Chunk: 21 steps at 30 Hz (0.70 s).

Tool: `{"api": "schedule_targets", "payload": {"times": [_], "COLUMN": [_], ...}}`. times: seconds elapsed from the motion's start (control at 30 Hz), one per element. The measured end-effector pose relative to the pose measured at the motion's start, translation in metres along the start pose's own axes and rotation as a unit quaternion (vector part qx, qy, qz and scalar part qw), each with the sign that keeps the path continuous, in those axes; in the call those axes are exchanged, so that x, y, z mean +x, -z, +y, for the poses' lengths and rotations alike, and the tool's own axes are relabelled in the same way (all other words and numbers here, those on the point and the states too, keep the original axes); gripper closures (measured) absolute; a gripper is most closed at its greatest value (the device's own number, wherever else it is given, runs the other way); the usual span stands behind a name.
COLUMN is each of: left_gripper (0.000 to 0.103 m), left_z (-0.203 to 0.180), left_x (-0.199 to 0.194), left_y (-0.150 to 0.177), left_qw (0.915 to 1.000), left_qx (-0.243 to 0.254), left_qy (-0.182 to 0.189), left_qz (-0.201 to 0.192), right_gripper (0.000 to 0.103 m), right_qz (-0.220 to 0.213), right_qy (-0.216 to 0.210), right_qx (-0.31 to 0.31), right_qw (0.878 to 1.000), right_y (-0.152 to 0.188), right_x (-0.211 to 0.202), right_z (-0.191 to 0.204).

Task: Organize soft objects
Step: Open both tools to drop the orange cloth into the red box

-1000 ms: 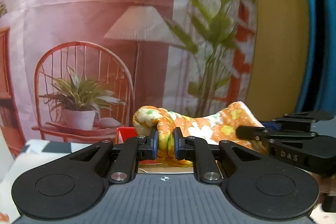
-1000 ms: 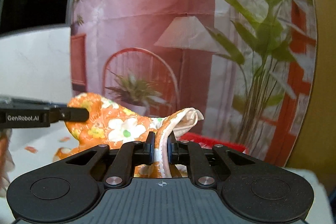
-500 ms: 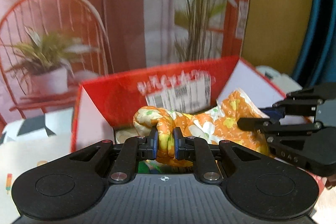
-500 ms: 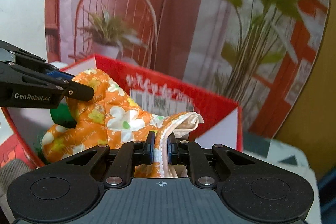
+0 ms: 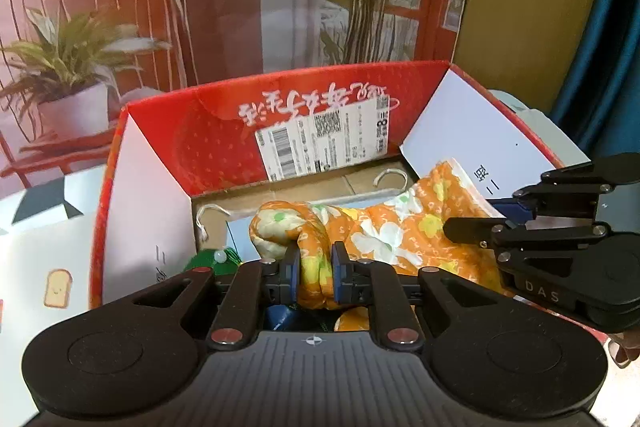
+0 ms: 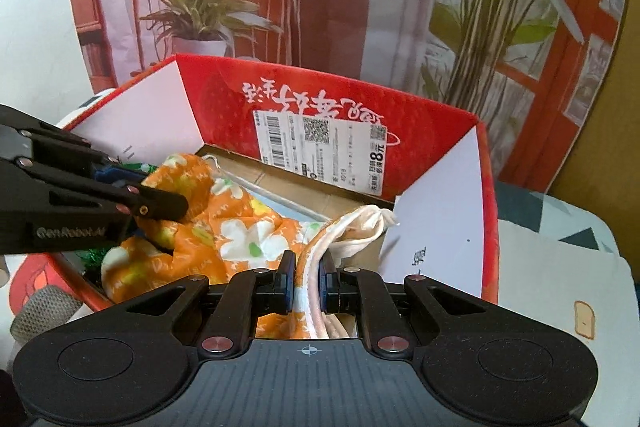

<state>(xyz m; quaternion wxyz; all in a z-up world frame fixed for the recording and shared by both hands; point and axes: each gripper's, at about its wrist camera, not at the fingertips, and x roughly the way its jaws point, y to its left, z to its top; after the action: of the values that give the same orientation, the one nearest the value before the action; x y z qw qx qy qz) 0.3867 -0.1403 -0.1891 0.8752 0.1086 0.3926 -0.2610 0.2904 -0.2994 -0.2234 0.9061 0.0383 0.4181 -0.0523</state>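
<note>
An orange floral cloth (image 5: 384, 231) hangs between both grippers, low inside an open red cardboard box (image 5: 224, 131). My left gripper (image 5: 314, 277) is shut on a bunched end of the cloth. My right gripper (image 6: 307, 281) is shut on the cloth's white-edged other end (image 6: 240, 235). The right gripper also shows at the right of the left wrist view (image 5: 560, 235), and the left gripper at the left of the right wrist view (image 6: 80, 203). The box (image 6: 224, 107) has white flaps and a shipping label.
A green soft item (image 5: 214, 261) and a blue item (image 5: 280, 317) lie in the box under the cloth, with white drawstrings (image 5: 212, 215) on its floor. A printed backdrop with chair and plants (image 5: 80, 39) stands behind. The box sits on a patterned white tabletop (image 6: 560, 275).
Both grippers have tilted down and carried the cloth from above the box rim down into the box. The box interior has come into view. Both grips are unchanged.
</note>
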Motion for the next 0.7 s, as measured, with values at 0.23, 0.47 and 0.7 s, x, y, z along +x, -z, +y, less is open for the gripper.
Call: {"api": "schedule_targets", "payload": {"times": [0.23,0.47,0.7], "left_gripper": [0.052,0.052,0.052], "left_z": [0.011,0.013,0.009], "left_x": [-0.038,-0.09,-0.119], "left_y": [-0.005,0.019,0.074], "left_qw": [0.9982,0.9947,0.9929], "left_qx": [-0.025,-0.033,-0.035], "left_qy": [0.009,0.039,0.063], "left_qz": [-0.053,-0.09,-0.094], "right_gripper": [0.076,0.073,0.07], "right_qz": [-0.042,-0.118,-0.164], "right_qy": [0.031,0.004,-0.022], "right_qx": [0.015,0.047,0.057], "right_qw": [0.998,0.992,0.985], "right_y": [0.005,0.02,0.057], "right_x": [-0.024,-0.07,-0.108], "right_z": [-0.002,0.003,0.025]}}
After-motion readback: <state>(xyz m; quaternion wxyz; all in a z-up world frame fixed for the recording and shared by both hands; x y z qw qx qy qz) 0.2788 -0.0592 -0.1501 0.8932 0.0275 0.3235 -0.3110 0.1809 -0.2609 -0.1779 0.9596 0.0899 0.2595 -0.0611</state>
